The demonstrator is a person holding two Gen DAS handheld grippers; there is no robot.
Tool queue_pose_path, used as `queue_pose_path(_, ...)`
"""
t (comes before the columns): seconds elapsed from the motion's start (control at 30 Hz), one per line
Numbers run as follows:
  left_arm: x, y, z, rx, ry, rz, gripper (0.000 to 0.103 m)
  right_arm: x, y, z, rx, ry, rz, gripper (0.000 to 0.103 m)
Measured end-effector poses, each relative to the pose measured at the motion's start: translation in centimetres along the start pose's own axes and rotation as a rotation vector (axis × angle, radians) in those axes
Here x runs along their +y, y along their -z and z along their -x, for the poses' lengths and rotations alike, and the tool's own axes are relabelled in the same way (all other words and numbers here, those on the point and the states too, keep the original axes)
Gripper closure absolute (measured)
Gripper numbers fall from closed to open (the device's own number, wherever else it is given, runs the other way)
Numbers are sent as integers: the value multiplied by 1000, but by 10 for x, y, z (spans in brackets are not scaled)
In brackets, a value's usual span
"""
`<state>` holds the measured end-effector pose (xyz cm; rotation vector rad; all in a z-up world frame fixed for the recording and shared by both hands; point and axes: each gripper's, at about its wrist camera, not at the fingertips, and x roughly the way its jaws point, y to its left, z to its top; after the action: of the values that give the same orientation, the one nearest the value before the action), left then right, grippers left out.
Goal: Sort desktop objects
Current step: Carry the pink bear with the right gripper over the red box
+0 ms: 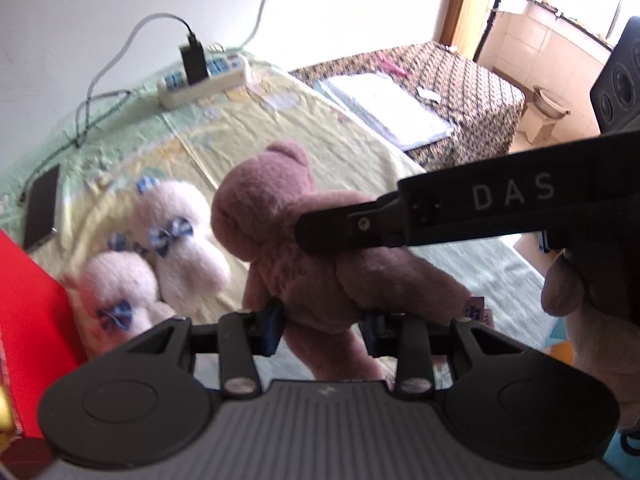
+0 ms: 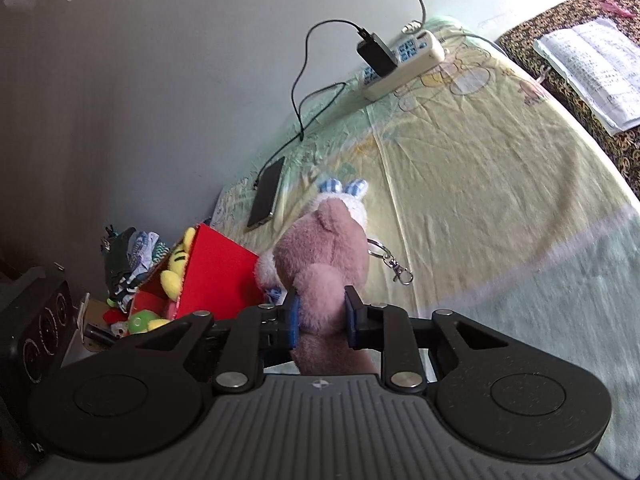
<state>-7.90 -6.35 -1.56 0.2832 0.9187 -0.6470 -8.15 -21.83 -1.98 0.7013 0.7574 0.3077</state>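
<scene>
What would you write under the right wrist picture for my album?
Right hand-held gripper squeezes a pink teddy bear beside a red toy box.

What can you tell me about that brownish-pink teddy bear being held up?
The teddy bear is a small plush toy in dusty mauve, fuzzy all over, with rounded ears, a head, stubby arms and legs. It is lifted above the yellow sheet, gripped from both ends: the left tongs pinch its lower body while the right tongs squeeze another part. Two pale pink plush toys lie behind it.
</scene>
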Motion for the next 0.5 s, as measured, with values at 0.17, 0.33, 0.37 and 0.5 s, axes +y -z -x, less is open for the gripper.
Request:
queue_pose_path(0.17,7,-10,35,-100,-80,-4,68,28,-13,8,-76,-86,66,79)
queue_pose_path(0.33,29,-13,72,-179,-180,15,68,57,-31,-5,-95,-200,98,79)
queue_pose_path(0.37,36,-13,79,-190,-199,21,68,63,-33,-9,-94,-221,99,79)
queue_pose_path(0.5,66,-9,101,-221,-278,26,68,90,-35,-35,-81,-293,100,79)
